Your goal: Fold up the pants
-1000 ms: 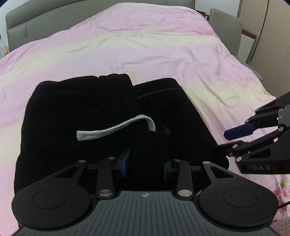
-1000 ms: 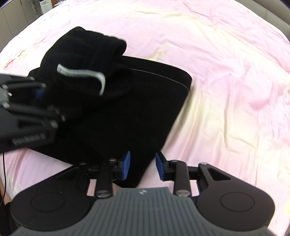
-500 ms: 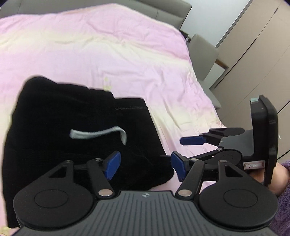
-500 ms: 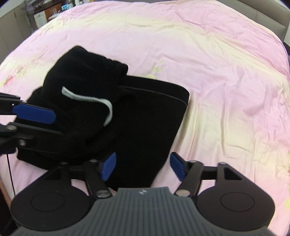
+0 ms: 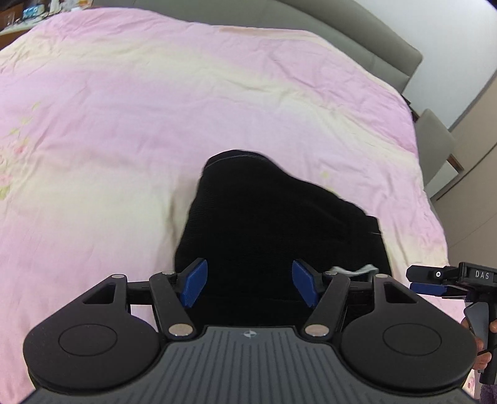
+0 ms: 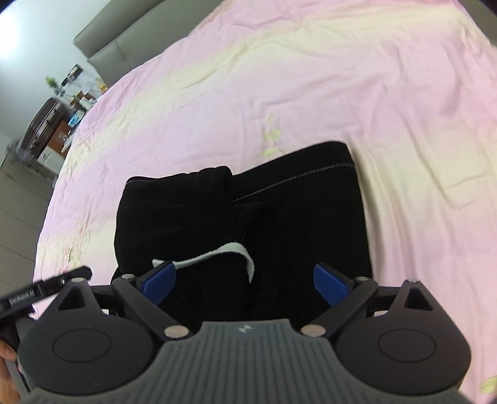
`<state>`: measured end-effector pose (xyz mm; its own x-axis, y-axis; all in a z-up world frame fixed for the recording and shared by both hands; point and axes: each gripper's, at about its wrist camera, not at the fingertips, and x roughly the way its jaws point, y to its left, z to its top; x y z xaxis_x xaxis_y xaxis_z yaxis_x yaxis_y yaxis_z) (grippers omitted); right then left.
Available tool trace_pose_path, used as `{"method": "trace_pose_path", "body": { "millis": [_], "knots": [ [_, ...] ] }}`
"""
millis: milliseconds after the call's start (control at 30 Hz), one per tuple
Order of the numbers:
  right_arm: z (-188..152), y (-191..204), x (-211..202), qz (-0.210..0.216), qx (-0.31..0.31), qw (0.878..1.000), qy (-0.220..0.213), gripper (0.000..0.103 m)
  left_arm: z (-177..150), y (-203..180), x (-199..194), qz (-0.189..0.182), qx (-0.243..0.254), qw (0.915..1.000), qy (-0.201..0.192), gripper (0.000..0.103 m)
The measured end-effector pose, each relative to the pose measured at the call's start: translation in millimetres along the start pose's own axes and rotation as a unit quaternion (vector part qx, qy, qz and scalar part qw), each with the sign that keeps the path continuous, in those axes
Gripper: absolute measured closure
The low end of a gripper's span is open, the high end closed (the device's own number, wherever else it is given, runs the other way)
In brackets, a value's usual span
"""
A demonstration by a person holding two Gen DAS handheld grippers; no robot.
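Note:
The black pants (image 6: 279, 217) lie folded in a compact stack on the pink bedspread (image 6: 310, 93). A white drawstring (image 6: 223, 253) loops across the top fold. My right gripper (image 6: 245, 282) is open and empty, its blue pads wide apart just above the near edge of the pants. In the left wrist view the pants (image 5: 273, 223) show as a dark mound. My left gripper (image 5: 250, 286) is open and empty over their near edge. The right gripper also shows in the left wrist view (image 5: 435, 281), at the far right.
The pink and cream bedspread (image 5: 155, 108) spreads wide around the pants. A grey headboard (image 5: 357, 28) runs along the far side. A grey chair (image 5: 435, 140) and wardrobe stand past the bed's right edge. A cluttered dresser (image 6: 52, 118) stands at far left.
My left gripper let go of the pants fold and opened. The right gripper opened wider. Both pulled back and swung to new viewing angles; the pants now lie alone on the bed.

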<state>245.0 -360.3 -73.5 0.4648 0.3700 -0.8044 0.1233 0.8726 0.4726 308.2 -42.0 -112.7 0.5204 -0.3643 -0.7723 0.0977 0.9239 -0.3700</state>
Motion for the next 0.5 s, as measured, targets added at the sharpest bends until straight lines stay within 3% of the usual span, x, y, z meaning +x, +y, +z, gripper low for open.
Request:
{"method": "trace_pose_path", "body": {
  "millis": [200,367,500],
  "knots": [
    [9,-7,61,0.014,0.039,0.999,0.024,0.011,-8,27,24,-0.024,-0.04,0.9986,0.023,0.055],
    [15,-8,106,0.022,0.05,0.997,0.063,0.01,-18,30,43,-0.045,-0.058,0.997,0.026,0.057],
    [17,11,128,0.018,0.012,0.997,0.075,0.011,-18,34,54,-0.059,-0.077,0.995,0.024,0.057]
  ]
}}
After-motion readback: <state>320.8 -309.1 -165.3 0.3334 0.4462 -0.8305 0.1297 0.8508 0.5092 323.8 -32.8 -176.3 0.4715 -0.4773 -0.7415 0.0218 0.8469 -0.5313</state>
